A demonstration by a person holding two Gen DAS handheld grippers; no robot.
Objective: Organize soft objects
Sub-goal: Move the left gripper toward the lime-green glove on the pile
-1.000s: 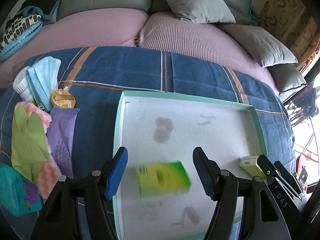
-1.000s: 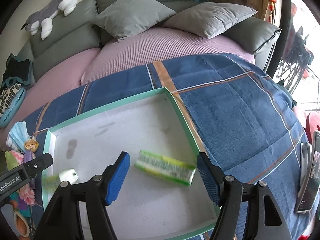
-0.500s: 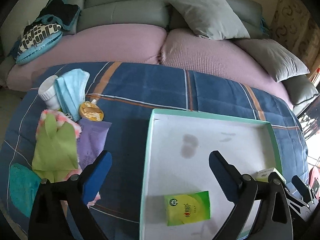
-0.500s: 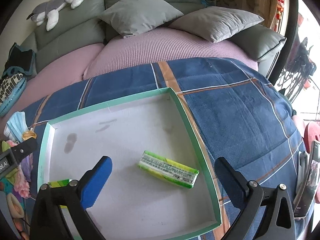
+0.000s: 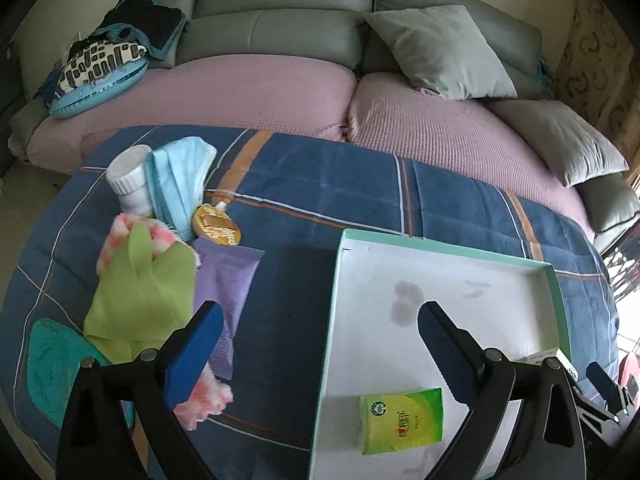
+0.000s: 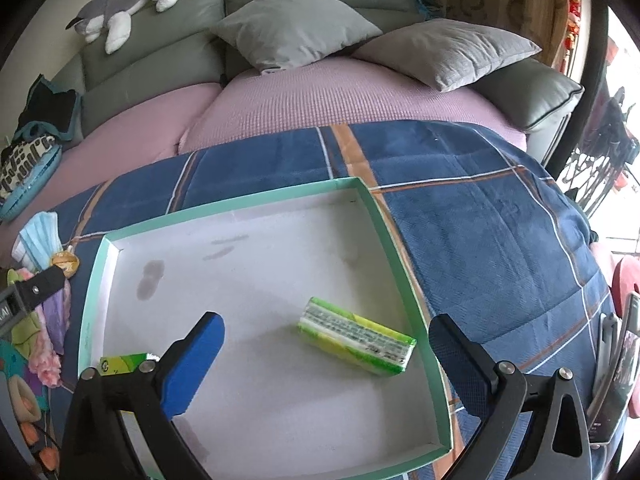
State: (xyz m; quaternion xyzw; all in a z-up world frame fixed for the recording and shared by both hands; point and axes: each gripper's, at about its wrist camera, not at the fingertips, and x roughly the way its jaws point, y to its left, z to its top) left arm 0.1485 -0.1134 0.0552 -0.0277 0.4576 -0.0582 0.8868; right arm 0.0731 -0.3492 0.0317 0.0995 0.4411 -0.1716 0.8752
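Note:
A shallow white tray with a mint-green rim (image 5: 448, 245) (image 6: 400, 272) lies on the blue plaid blanket. Two green tissue packs rest inside it: a square one (image 5: 402, 420) (image 6: 122, 362) and a longer one (image 6: 356, 336), whose end (image 5: 540, 358) shows in the left wrist view. My left gripper (image 5: 320, 344) hangs open and empty over the tray's left edge. Above the longer pack, my right gripper (image 6: 326, 360) is open wide and touches nothing. Left of the tray are a green glove (image 5: 140, 292), a pink fluffy cloth (image 5: 204, 400), a purple packet (image 5: 228, 280) and blue face masks (image 5: 180, 184).
A white bottle (image 5: 128, 180), a gold round item (image 5: 216, 226) and a teal cloth (image 5: 52, 352) also lie in the left pile. Behind the blanket stands a sofa with pink covers and grey pillows (image 6: 296, 24). A phone (image 6: 624, 364) lies at the right edge.
Both grippers opened wide and let go of the tissue packs, which now lie in the tray. The left gripper drew back and swung left, bringing the pile into view.

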